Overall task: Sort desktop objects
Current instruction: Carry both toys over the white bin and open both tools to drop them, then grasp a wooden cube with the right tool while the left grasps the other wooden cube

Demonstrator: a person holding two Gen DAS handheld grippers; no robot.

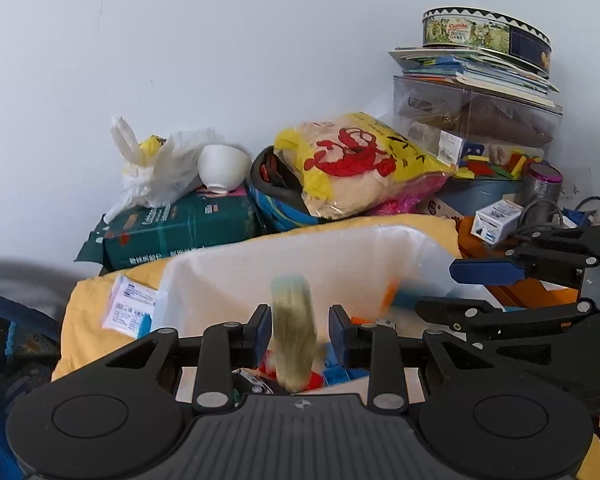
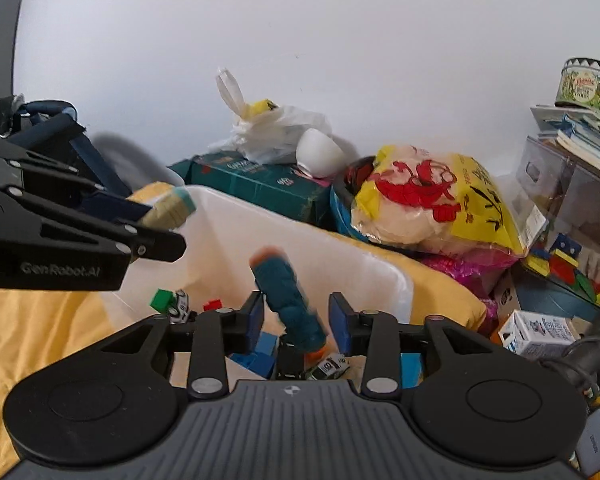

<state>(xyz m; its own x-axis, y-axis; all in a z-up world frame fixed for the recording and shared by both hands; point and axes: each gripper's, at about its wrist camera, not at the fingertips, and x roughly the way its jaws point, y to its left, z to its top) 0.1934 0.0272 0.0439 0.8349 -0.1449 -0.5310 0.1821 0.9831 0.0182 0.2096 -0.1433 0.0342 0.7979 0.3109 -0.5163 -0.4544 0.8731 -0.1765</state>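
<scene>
My left gripper (image 1: 300, 326) is shut on a beige foam dart with a teal tip (image 1: 294, 328), which looks blurred. From the right wrist view the left gripper (image 2: 162, 228) holds that beige dart (image 2: 168, 208) over the left end of a white bin (image 2: 300, 224). My right gripper (image 2: 296, 318) is open. A teal foam dart with orange ends (image 2: 288, 300) hangs tilted and blurred between its pads, with a gap on each side. In the left wrist view the right gripper (image 1: 436, 288) stands over the bin (image 1: 340, 240), the teal dart (image 1: 400, 296) a blur by its tips.
The bin holds bricks (image 2: 164, 300) and toy cars (image 2: 332, 366) and sits on a yellow cloth (image 2: 40, 320). Behind it are a green pack (image 1: 180, 228), a white bowl (image 1: 222, 168), a yellow printed bag (image 1: 360, 160), clear drawers (image 1: 480, 120) under books and a tin (image 1: 484, 34).
</scene>
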